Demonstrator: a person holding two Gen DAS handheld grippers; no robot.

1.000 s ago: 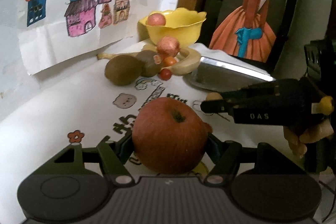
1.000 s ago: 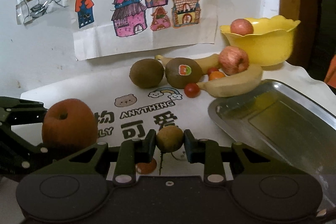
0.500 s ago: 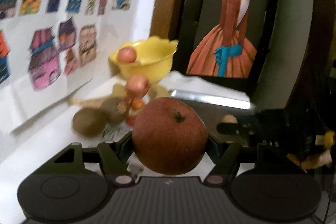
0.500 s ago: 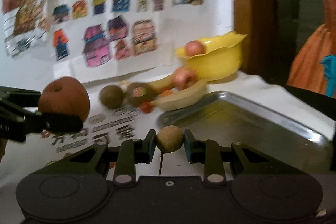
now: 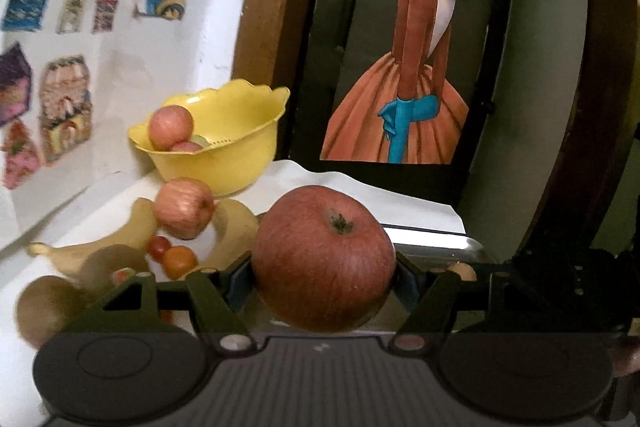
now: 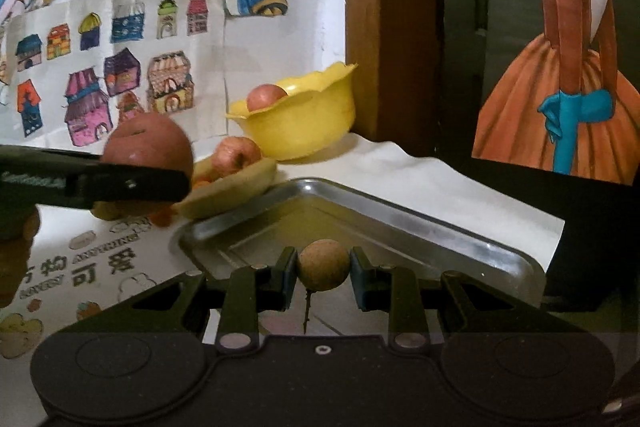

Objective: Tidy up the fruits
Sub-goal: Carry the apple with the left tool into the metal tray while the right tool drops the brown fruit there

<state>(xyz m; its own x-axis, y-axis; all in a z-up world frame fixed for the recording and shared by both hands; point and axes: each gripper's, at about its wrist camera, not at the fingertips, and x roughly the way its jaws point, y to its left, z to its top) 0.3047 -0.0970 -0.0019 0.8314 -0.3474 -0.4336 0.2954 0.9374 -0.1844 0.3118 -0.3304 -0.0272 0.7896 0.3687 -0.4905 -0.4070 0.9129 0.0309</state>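
Red apple (image 5: 324, 275) sits clamped in the left claw (image 5: 324, 279); the right claw (image 6: 323, 277) grips a small brown fruit (image 6: 323, 270) above the metal tray (image 6: 460, 239).

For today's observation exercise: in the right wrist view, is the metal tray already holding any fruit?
No: the metal tray shows only bare steel, and the small brown fruit is held in the right tongs above it.
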